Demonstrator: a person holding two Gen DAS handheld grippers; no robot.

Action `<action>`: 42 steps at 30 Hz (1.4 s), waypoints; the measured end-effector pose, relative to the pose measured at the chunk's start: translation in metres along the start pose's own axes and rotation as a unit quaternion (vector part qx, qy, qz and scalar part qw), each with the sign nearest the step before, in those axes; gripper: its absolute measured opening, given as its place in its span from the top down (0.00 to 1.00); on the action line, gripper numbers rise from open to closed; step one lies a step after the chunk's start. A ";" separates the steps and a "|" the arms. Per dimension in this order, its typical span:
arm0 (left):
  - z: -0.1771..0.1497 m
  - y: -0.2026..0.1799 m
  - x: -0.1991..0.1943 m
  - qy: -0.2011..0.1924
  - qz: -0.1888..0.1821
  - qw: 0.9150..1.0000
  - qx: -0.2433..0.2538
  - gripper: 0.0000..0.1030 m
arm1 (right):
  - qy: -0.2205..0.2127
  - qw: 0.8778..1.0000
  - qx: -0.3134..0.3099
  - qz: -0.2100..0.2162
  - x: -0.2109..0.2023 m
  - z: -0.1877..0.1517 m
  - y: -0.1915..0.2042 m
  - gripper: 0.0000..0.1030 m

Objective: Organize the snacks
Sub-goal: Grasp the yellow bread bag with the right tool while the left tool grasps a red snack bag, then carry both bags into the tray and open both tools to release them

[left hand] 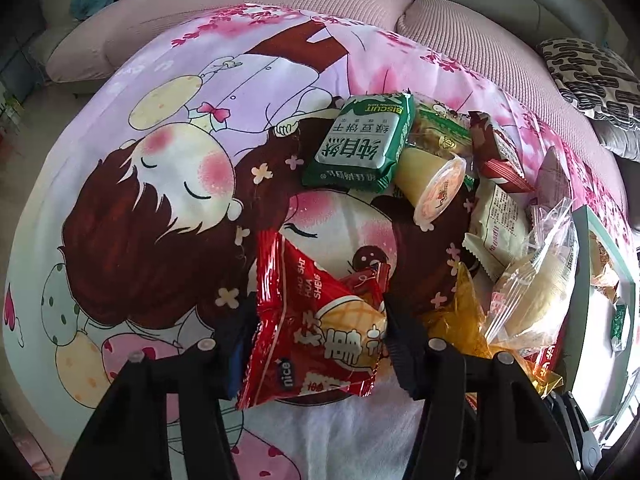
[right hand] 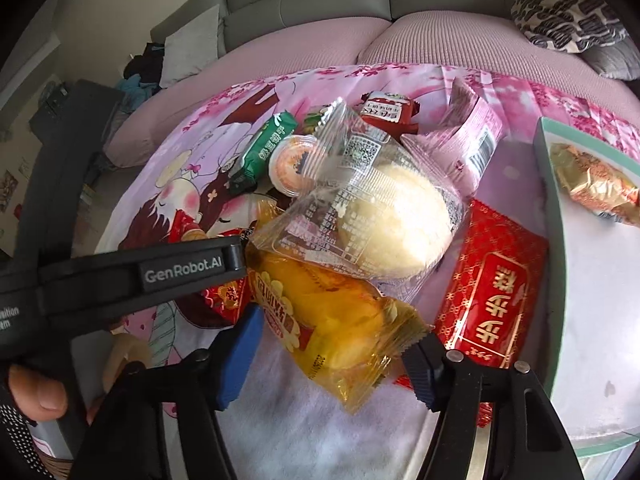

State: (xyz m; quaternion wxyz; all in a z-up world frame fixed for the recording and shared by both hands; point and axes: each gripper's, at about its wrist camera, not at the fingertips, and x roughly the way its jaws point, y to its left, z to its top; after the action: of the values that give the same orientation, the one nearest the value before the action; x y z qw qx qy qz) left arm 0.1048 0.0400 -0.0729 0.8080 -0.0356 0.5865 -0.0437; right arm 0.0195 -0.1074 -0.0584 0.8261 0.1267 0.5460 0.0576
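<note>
Gripping cleanly matters most here, because both packets are slippery film and each lies in a crowded heap on the cartoon-print cloth [left hand: 160, 168]. The left gripper [left hand: 316, 336] has the red peanut packet [left hand: 316, 332] between its fingers, which appear to press on both side edges, so I read it as clamped on that packet; the right gripper [right hand: 334, 354] straddles the yellow cake packet [right hand: 336, 320], its blue pads touching the crinkled sides, closed on it as far as I can judge. To do this step well, each hand should lift straight up and slowly (film wrappers slide out of a shallow pinch), and the right should watch the clear bun packet [right hand: 384, 220] resting on the yellow one's far end, which may be dragged along. The teal-rimmed tray [right hand: 554, 240] to the right is the likely destination and already holds a gold-wrapped snack [right hand: 596, 188]. The right wrist view shows the tray's open floor, a flat red packet [right hand: 492, 292] beside it, a person's thumb [right hand: 38, 392] on the left tool, and that tool's black body crossing the scene; the left wrist view shows none of these clearly, but gives the green biscuit pack [left hand: 364, 144] and jelly cup [left hand: 432, 188] plainly.
</note>
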 end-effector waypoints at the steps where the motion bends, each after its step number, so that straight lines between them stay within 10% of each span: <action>1: 0.000 0.000 0.000 -0.001 -0.002 1.000 -0.001 0.45 | -0.001 1.000 0.003 0.001 0.001 0.000 0.000 0.37; 29: -0.004 0.025 -0.091 -0.115 -0.006 0.993 -0.039 0.49 | -0.077 0.995 0.010 0.066 -0.067 0.005 0.005 0.55; 42: -0.014 -0.035 -0.107 -0.140 -0.024 0.989 0.031 0.49 | -0.121 0.989 0.082 0.013 -0.103 0.010 -0.049 0.55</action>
State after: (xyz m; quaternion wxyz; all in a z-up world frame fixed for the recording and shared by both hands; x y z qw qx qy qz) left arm 0.0579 0.0174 0.0276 0.8817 -0.0303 0.4647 -0.0754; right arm -0.0147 -0.1796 0.0237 0.8719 0.2072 0.4436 0.0081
